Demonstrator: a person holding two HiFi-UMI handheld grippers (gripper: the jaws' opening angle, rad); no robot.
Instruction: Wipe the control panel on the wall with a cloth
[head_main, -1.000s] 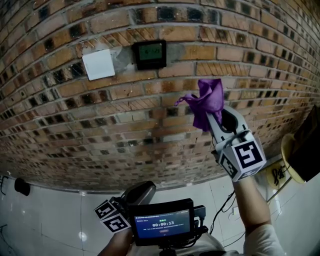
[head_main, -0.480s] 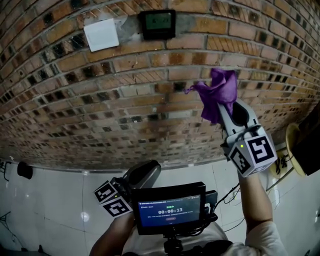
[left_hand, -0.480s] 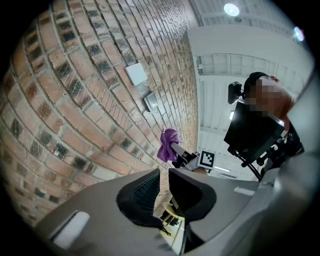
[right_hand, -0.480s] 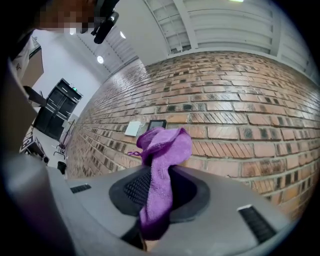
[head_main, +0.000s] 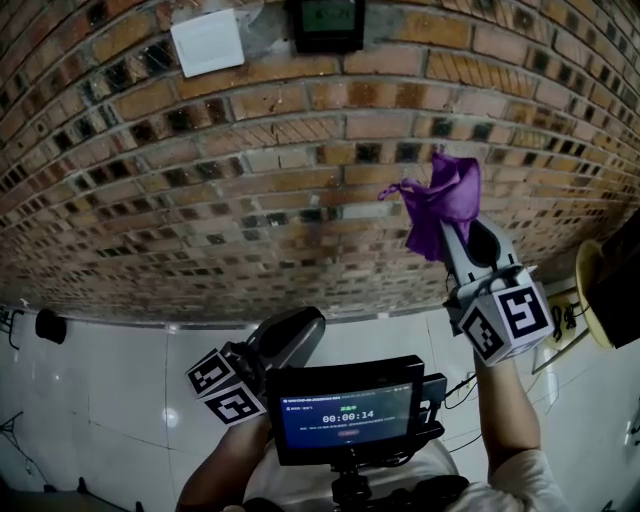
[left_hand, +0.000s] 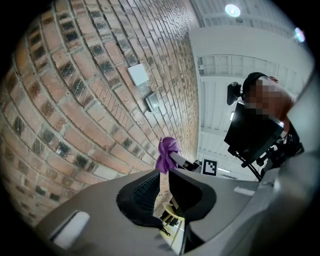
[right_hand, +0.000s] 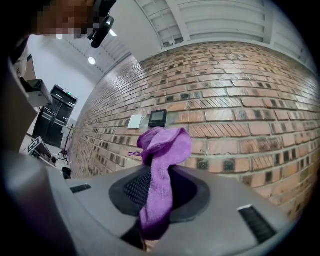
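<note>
Purple cloth (head_main: 441, 203) sits pinched in right claw (head_main: 447, 232), below control panel (head_main: 325, 22).

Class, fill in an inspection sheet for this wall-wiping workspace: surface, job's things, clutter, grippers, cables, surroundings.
Surface: brick wall, upright.
Job's things: control panel mounted high on the wall, screen green; purple cloth held below and right of it, not touching it.
Clutter: white square plate on the wall, left of the panel.
Grippers: right gripper shut on the cloth; left gripper held low, jaws slightly apart, nothing between.
Cables: black cable on the floor beside the monitor.
Surroundings: white tiled floor; yellow round object at right.
</note>
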